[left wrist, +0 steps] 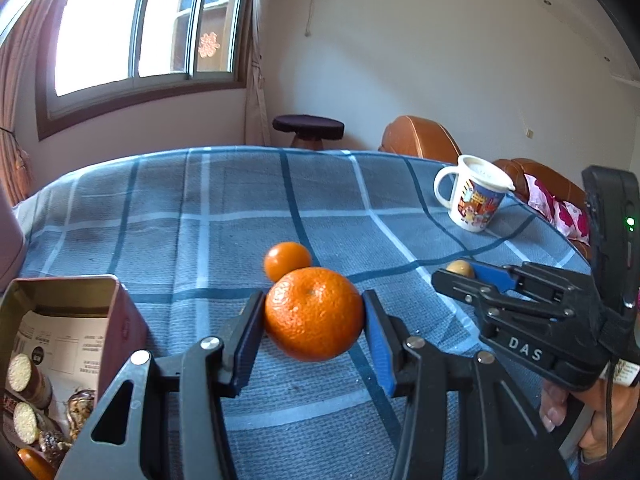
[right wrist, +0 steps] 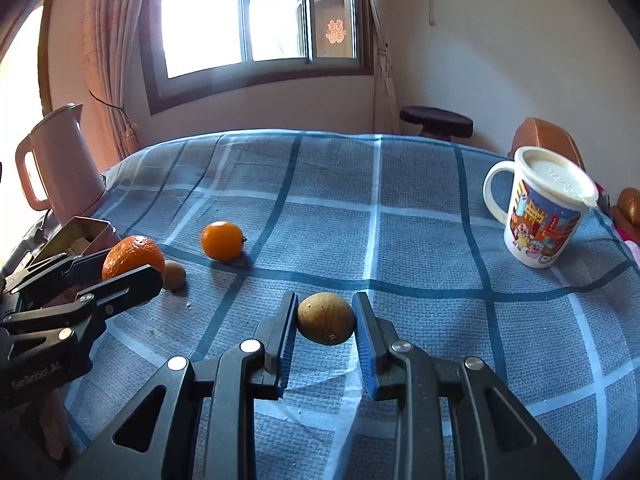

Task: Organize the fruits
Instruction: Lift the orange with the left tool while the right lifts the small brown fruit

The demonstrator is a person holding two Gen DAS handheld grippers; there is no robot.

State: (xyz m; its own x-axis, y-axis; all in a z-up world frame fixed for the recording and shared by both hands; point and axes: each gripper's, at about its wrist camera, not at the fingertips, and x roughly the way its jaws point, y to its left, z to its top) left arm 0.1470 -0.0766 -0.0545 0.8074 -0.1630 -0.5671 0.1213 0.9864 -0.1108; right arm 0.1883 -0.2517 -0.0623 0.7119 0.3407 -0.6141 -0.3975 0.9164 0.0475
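My left gripper [left wrist: 313, 301] is shut on a large orange [left wrist: 314, 314], with both blue pads pressed against its sides, just above the blue checked tablecloth [left wrist: 200, 216]. A smaller orange [left wrist: 287, 260] lies on the cloth right behind it. My right gripper [right wrist: 325, 312] is shut on a small round brown fruit [right wrist: 326, 318]. In the left wrist view that right gripper [left wrist: 454, 276] comes in from the right with the brown fruit [left wrist: 460, 268] at its tips. A second small brown fruit [right wrist: 175, 275] lies on the cloth beside the left gripper [right wrist: 132, 266].
An open tin box [left wrist: 116, 312] with snack packets stands at the near left. A lidded white cartoon mug [right wrist: 540, 208] stands at the right, a pink kettle [right wrist: 60, 164] at the far left. A brown leather seat [left wrist: 420, 136] and a dark stool [left wrist: 308, 128] lie beyond the table.
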